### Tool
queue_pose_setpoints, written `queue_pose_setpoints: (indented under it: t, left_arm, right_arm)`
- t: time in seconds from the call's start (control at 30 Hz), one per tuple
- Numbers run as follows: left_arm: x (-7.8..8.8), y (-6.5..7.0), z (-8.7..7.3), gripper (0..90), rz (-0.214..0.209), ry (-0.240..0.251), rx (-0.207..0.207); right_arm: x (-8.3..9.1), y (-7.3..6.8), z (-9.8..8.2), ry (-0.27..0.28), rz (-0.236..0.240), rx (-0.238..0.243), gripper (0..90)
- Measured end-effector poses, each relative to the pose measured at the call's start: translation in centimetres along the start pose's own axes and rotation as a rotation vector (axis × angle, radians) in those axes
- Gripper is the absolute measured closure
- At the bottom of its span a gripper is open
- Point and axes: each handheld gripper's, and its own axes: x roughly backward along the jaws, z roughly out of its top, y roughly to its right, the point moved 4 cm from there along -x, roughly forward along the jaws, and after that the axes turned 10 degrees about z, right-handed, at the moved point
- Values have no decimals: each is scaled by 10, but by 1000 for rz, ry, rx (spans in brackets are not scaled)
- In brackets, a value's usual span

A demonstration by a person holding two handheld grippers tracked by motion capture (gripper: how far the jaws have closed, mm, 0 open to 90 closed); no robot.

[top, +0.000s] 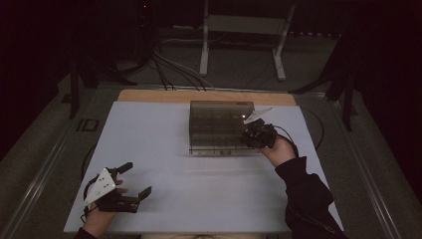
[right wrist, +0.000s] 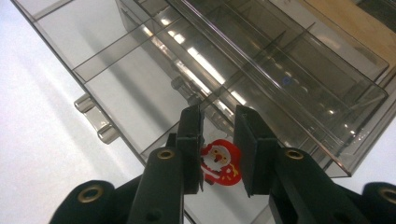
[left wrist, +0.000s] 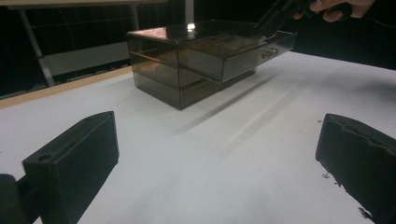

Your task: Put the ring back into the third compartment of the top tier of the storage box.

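You won't find any readable words, numbers or brand marks here, on anything on the table.

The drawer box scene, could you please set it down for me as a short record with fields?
box: smoky clear drawer box on the white table
drawer: top drawer pulled out
item: red Santa figure in a drawer compartment
right gripper: over the drawer, jaws apart on either side of the figure, contact unclear
left gripper: open, resting on the table away from the box
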Motion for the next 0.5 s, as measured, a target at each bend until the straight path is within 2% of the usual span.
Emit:
queue_pose_setpoints:
  t: [0.27, 0.43, 0.5]
  left_arm:
    - [0, 0, 0, 2, -1, 0, 1]
    - [0, 0, 0, 2, -2, -1, 4]
    - [0, 0, 0, 2, -3, -1, 3]
  right_arm:
    - [0, 2, -1, 3, -8, 0, 705]
    - [4, -2, 3, 34, -3, 12, 481]
    - [5, -2, 5, 38, -22, 7, 373]
